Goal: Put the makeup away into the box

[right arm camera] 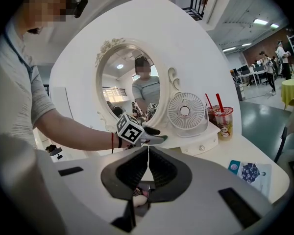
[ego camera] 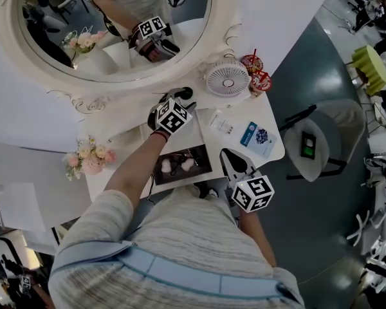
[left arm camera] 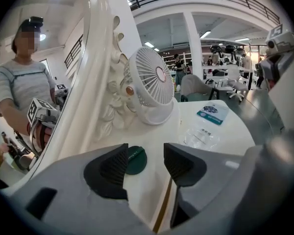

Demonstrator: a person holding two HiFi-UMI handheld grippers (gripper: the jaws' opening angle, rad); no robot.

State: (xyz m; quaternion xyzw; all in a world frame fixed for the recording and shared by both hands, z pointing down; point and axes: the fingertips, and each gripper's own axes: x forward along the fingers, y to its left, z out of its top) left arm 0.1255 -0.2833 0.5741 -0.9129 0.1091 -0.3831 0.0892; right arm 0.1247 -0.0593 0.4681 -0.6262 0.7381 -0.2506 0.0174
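A dark green round compact [left arm camera: 135, 160] lies on the white shelf at the foot of the mirror. My left gripper [left arm camera: 144, 163] is open, with one jaw on each side of the compact and neither pad touching it. In the head view the left gripper [ego camera: 182, 97] reaches to the back of the vanity, past the dark box [ego camera: 203, 167], which holds pale pink and white makeup pieces. My right gripper [right arm camera: 148, 152] is shut with nothing in it and hovers over the table's near right part [ego camera: 227, 155]. From there the left gripper [right arm camera: 149, 136] shows ahead.
A white table fan [left arm camera: 149, 84] stands just right of the compact, with two red drink cups [ego camera: 256, 71] beyond it. A clear plastic packet [left arm camera: 202, 134] and a blue card [ego camera: 257, 136] lie on the tabletop at the right. The oval mirror [ego camera: 116, 18] backs the table. Pink flowers [ego camera: 90, 156] stand at the left.
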